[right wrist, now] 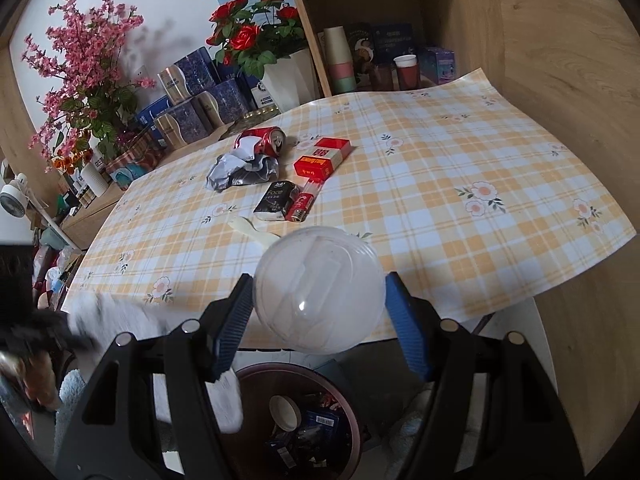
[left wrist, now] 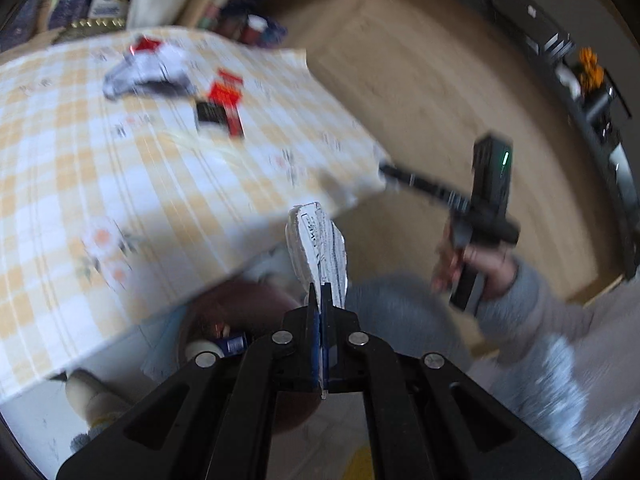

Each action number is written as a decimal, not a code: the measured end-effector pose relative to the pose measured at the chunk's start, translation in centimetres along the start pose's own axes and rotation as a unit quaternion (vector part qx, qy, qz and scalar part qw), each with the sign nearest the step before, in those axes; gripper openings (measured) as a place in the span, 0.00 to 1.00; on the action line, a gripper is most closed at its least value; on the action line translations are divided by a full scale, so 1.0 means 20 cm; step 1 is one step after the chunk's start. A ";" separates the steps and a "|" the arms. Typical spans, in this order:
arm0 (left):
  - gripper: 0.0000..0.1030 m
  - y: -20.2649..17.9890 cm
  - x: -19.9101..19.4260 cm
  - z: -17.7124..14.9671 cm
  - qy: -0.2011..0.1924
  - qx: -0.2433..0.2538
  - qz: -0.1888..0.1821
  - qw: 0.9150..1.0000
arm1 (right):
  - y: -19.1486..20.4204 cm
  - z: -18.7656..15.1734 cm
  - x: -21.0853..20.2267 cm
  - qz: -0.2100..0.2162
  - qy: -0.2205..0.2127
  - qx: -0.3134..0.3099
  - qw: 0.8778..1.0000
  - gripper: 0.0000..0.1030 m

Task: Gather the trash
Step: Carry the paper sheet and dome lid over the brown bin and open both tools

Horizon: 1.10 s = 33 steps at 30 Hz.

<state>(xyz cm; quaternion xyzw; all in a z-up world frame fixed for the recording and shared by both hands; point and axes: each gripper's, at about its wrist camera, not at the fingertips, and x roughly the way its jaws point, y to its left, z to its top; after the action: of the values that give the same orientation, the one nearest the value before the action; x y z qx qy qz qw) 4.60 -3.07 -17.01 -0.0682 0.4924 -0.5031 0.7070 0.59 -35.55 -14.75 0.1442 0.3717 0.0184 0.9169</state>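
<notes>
yellow-checked tablecloth (right wrist: 440, 168), red can (right wrist: 262, 141)

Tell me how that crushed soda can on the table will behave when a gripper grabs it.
The can is probably light and likely empty: it is already dented. It lies on its side, so a push may roll it, though the dents could check that. Its thin wall would likely buckle further under the fingers, and the smooth metal may slip.

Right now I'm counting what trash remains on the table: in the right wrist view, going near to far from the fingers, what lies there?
Clear plastic lid → white plastic spoon → black tissue pack → red cigarette box → crushed red can.
</notes>
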 end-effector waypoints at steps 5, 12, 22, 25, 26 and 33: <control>0.01 0.02 0.22 -0.16 0.060 -0.003 0.011 0.998 | 0.00 -0.02 -0.02 -0.001 0.001 0.002 1.000 0.65; 0.01 0.01 0.49 -0.33 0.132 0.075 0.097 0.984 | -0.02 -0.06 -0.03 0.002 0.010 0.009 1.000 0.65; 0.07 0.06 0.66 -0.42 0.145 0.070 0.136 0.978 | 0.04 -0.13 0.03 0.008 0.037 0.000 0.999 0.65; 0.57 0.04 0.62 -0.42 0.122 0.055 0.136 0.982 | 0.07 -0.17 0.05 0.005 0.047 -0.010 0.999 0.65; 0.63 0.03 0.58 -0.41 0.108 0.050 0.133 0.984 | 0.09 -0.19 0.06 0.004 0.051 -0.017 0.999 0.65; 0.70 -0.05 0.38 -0.34 0.002 0.049 0.194 0.980 | 0.20 -0.33 0.13 0.022 0.084 -0.041 0.995 0.65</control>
<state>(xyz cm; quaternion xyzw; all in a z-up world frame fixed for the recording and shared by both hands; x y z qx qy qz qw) -1.20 -6.72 -24.52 0.0645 0.4725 -0.3806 0.7923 -1.77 -29.74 -19.82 0.1127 0.4432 0.0654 0.8869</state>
